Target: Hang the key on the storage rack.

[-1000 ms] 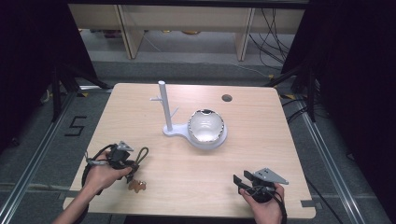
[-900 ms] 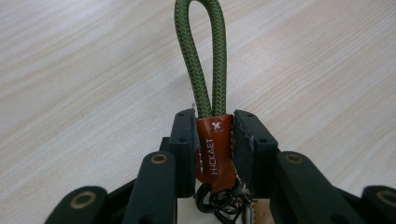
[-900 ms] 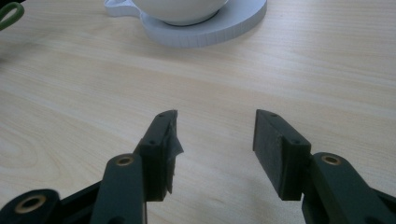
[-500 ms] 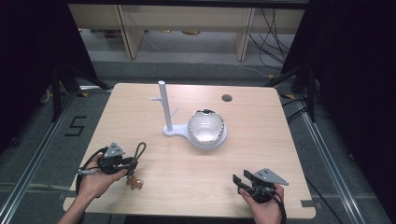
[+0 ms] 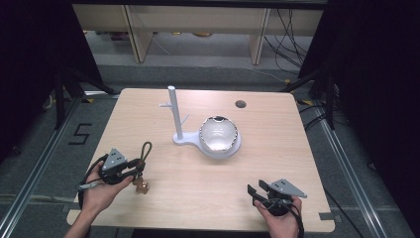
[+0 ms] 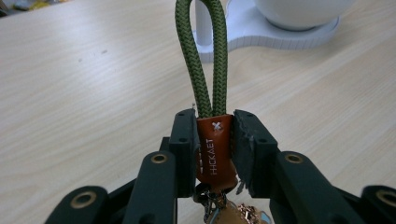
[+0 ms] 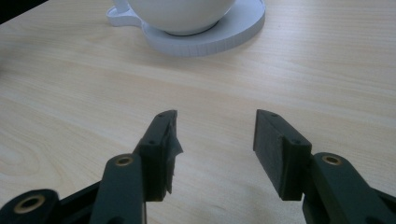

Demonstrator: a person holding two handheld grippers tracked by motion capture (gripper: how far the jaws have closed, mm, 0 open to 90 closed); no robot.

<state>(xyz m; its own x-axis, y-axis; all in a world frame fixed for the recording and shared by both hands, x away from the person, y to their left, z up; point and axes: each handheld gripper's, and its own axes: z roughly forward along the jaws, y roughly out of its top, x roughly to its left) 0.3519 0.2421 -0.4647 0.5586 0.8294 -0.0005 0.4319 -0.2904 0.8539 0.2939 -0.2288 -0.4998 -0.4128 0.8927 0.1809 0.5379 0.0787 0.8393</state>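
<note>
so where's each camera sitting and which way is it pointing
High view: fixed above the person's side, looking forward and down on the table; both hands, left hand-held gripper and right hand-held gripper show.
Left gripper view: rides the left hand-held gripper, looking along its jaws, shut on the keychain strap.
Right gripper view: rides the right hand-held gripper, jaws open over bare wood.
Shared: the white stand and white bowl appear in all three.

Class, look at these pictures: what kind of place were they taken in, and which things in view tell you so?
Probably a lab or workshop test bench. A bare wooden table stands in a metal frame, a taped number 5 marks the floor, and loose cables trail behind.
</note>
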